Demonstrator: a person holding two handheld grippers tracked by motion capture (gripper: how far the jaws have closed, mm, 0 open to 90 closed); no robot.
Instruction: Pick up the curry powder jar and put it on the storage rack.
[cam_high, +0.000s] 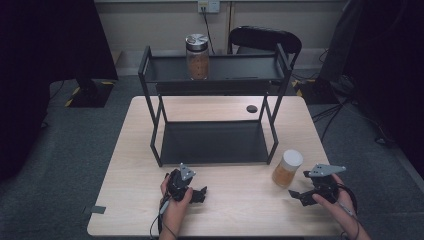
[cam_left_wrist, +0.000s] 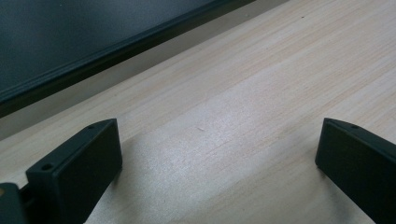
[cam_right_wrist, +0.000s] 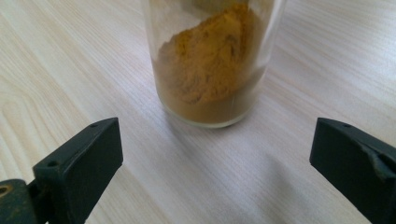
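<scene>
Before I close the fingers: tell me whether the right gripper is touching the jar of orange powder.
Apart. In the right gripper view, bare table shows between the jar and both open fingers of the right gripper; the high view shows a gap too.

1. Legible text, labels, brands, numbers: none found.
2. Jar of yellow-brown powder (cam_right_wrist: 212, 60) on desk (cam_high: 130, 165): glass plain, no label.
3. Jar with metal lid (cam_high: 197, 56) on upper shelf of black rack (cam_high: 165, 67): no marking readable.
</scene>
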